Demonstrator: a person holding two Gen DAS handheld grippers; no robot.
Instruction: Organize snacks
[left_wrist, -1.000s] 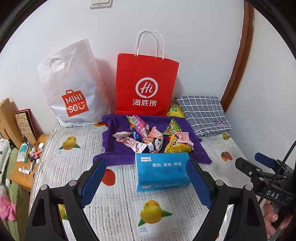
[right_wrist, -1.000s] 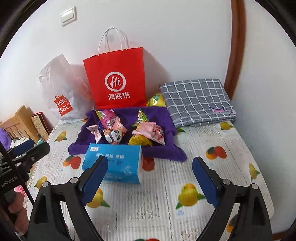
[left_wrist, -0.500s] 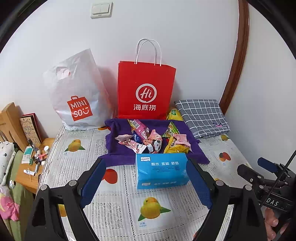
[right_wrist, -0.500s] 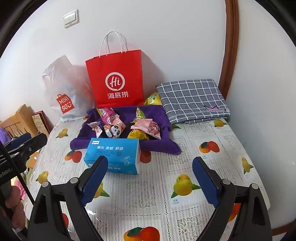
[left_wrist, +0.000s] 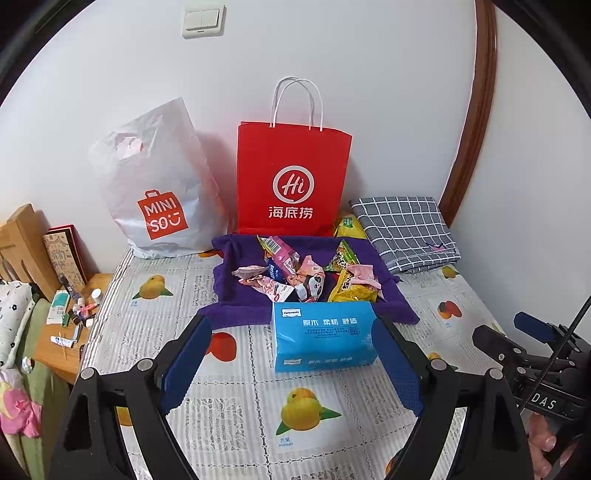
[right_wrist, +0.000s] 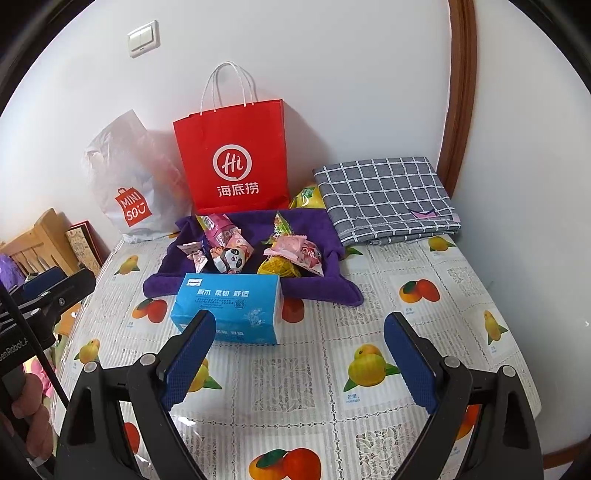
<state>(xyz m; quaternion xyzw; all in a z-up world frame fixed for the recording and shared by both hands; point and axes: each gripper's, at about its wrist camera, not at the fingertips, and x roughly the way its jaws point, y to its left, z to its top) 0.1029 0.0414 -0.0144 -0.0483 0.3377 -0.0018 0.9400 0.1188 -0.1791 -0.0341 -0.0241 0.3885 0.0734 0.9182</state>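
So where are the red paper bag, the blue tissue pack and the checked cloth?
red paper bag (left_wrist: 293, 184): left wrist view, on its round white logo.
blue tissue pack (left_wrist: 325, 332): left wrist view, on its front face.
checked cloth (right_wrist: 384, 195): right wrist view, on its folded top.

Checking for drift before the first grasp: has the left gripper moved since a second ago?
Yes. The left gripper has backed away: the wall switch shows fully now and the red bag sits lower.
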